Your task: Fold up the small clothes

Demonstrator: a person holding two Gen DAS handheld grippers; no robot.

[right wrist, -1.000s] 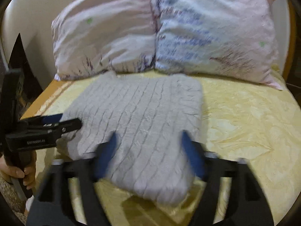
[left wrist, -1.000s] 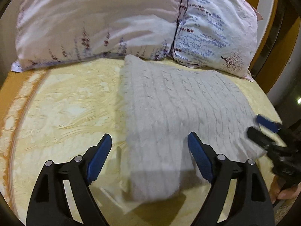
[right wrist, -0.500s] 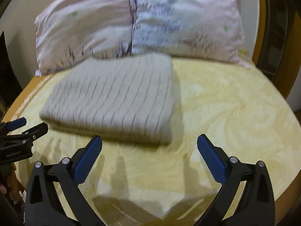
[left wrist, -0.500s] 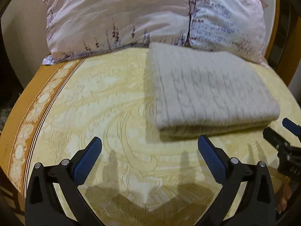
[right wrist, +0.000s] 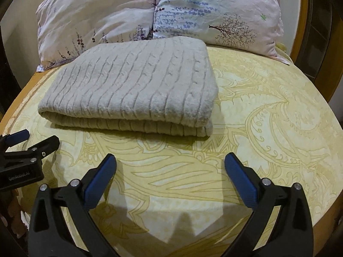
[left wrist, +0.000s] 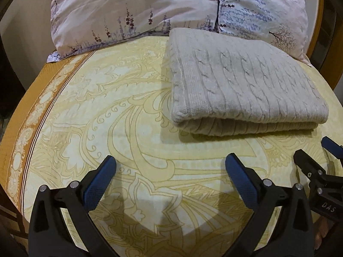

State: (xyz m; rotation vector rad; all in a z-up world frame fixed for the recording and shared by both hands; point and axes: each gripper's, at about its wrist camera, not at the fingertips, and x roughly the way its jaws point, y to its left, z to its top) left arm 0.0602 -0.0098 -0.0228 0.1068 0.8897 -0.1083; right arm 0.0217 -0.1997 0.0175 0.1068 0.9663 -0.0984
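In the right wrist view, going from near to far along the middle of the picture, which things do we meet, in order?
right gripper, open and empty → bare yellow bedspread → folded grey cable-knit sweater → two floral pillows at the head of the bed.

Folded grey sweater (right wrist: 133, 85) beyond gaping, empty right claw (right wrist: 170, 165)

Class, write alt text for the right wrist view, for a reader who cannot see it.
A folded grey cable-knit sweater lies on a yellow patterned bedspread, in front of two floral pillows. The right gripper hangs before it, jaws open and empty.
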